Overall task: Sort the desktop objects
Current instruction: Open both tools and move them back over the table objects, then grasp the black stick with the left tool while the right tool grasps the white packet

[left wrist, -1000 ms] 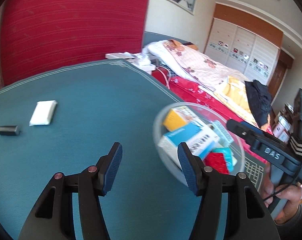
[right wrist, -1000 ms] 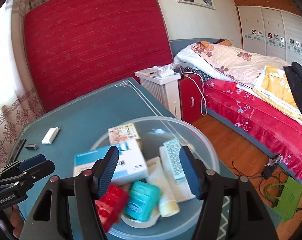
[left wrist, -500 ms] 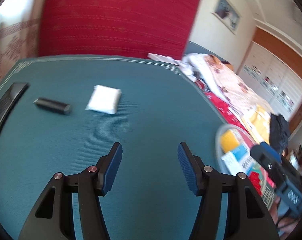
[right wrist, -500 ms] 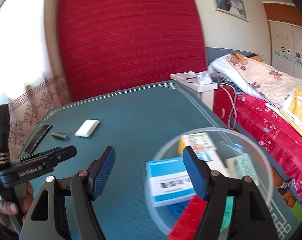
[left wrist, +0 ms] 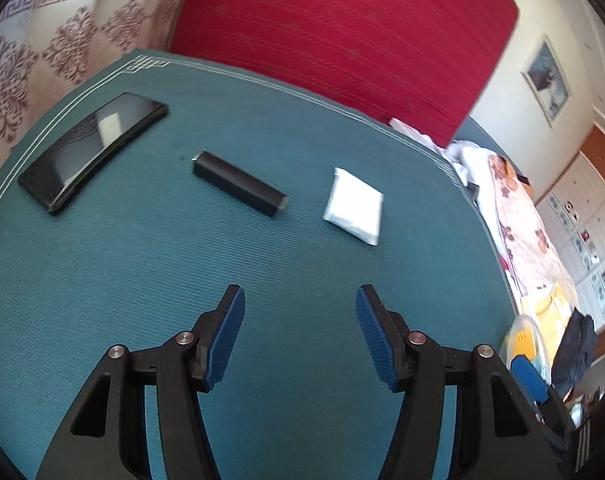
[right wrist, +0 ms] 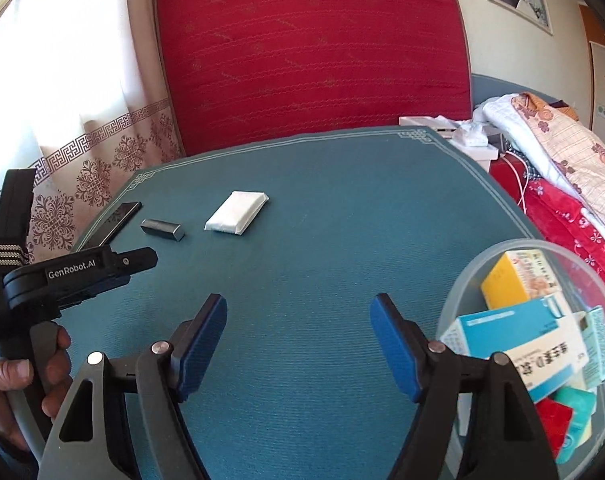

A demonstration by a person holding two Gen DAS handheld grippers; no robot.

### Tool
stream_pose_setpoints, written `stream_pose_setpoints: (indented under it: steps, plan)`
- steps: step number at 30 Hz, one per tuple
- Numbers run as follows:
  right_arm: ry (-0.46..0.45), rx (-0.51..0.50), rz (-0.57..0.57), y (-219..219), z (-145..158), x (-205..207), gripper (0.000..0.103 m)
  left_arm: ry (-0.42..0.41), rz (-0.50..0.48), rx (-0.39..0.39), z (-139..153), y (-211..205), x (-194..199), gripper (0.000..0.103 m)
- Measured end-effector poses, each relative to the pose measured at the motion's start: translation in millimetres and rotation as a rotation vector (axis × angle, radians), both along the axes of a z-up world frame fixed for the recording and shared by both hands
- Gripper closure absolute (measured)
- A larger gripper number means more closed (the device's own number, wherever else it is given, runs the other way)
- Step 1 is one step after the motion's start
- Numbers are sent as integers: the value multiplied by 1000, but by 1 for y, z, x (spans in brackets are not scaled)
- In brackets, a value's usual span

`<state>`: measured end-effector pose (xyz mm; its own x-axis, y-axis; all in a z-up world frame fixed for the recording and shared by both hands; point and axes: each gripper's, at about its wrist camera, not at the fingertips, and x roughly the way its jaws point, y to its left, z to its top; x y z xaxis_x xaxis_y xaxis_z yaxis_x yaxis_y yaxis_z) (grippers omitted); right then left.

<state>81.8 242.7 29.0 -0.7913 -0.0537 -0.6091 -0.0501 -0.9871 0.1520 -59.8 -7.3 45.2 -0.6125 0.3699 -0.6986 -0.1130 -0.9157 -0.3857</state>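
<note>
The left gripper [left wrist: 300,332] hangs half open over the teal tablecloth [left wrist: 142,280], nothing between its blue pads. Beyond it lie three things in a row: a white tissue packet [left wrist: 354,206], a black stick-shaped device [left wrist: 240,189] left of the packet, and a black phone [left wrist: 92,150] further left. The right gripper [right wrist: 298,344], empty, its jaws opening, stands well short of the packet [right wrist: 236,218]. To its right a clear plastic bowl [right wrist: 462,280] holds medicine boxes [right wrist: 514,332].

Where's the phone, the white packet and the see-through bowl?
phone [left wrist: 90,152], left wrist view, middle of its dark screen
white packet [left wrist: 354,206], left wrist view, middle of its top
see-through bowl [right wrist: 466,276], right wrist view, left rim
</note>
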Motion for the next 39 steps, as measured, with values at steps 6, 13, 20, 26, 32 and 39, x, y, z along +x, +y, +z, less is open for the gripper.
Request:
stream_pose_setpoints:
  steps: [6, 13, 20, 26, 32, 39]
  plan:
    - [-27, -25, 14, -4, -10, -12, 25, -44, 80, 2, -3, -9, -22, 41]
    - [-52, -49, 26, -5, -20, -20, 25, -80, 229, 25, -4, -23, -53, 42]
    - [-70, -56, 29, -7, -24, -28, 25, -88, 316, 30, -11, -28, -79, 42]
    - [-81, -50, 34, -14, -26, -40, 25, -73, 330, -1, -16, -24, -97, 42]
    - [-100, -40, 34, -23, -33, -51, 25, -17, 277, -108, -19, -17, -103, 41]
    - [-103, -14, 36, -33, -34, -60, 25, 14, 188, -221, -20, -10, -109, 34]
